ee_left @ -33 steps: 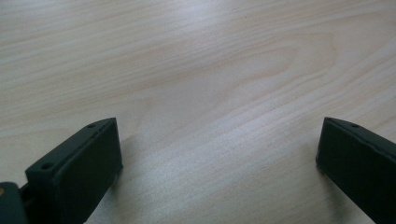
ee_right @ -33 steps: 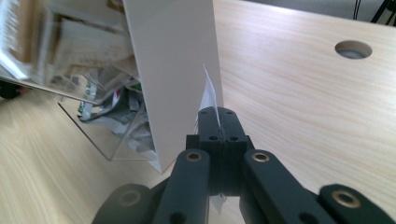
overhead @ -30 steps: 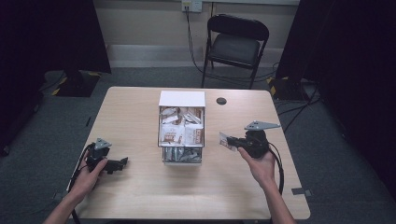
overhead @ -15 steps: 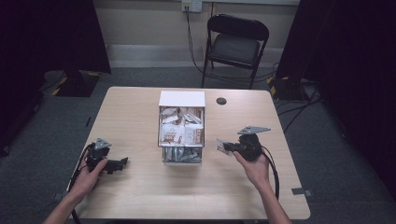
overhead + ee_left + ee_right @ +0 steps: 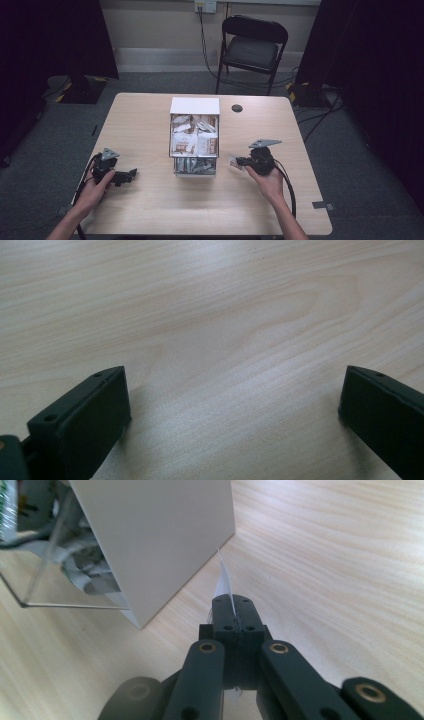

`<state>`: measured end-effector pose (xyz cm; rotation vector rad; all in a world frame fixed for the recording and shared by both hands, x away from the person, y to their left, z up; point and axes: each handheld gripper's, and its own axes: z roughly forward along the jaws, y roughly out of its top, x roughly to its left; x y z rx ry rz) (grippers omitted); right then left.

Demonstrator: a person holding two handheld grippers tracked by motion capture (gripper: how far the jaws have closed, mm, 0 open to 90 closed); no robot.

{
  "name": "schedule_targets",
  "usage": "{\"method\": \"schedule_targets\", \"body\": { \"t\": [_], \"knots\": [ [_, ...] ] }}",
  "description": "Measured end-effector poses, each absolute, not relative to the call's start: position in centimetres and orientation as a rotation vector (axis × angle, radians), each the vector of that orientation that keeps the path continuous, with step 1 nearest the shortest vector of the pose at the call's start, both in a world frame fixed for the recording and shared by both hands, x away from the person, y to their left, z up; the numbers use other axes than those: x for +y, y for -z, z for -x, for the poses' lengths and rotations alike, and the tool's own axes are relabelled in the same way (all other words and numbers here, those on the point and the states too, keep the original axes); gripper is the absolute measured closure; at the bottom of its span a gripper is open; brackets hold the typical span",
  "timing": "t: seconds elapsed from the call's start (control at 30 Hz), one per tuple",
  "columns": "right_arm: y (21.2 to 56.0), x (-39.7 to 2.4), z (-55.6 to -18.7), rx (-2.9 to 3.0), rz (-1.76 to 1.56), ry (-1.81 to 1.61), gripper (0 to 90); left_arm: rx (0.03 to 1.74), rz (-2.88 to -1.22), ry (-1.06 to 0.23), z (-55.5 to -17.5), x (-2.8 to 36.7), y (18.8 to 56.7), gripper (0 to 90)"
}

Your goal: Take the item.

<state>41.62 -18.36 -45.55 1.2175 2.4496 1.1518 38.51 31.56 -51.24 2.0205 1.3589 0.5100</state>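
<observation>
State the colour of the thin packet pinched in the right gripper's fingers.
White; the packet shows best, edge-on, in the right gripper view.

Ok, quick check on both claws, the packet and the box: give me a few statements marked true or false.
1. The right claw is shut on a thin packet. True.
2. The left claw holds a packet. False: its jaws stand open over bare table.
3. The box is empty. False: packets fill it.
4. The right claw is beside the box, not inside it. True.
5. A chair stands beyond the table. True.
</observation>
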Motion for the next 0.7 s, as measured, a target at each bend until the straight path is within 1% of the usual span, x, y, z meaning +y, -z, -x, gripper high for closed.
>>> {"method": "schedule_targets", "body": {
  "t": [0.53,0.7],
  "knots": [
    [48.1,-17.9,-42.3,2.499,-1.257,-1.076,90.0,1.358,-2.022,-0.510,-38.5,31.6,51.2,0.0],
    [48.4,-18.0,-42.4,2.489,-1.279,-1.083,89.6,1.359,-2.021,-0.510,-38.5,31.6,51.2,0.0]
  ]
}}
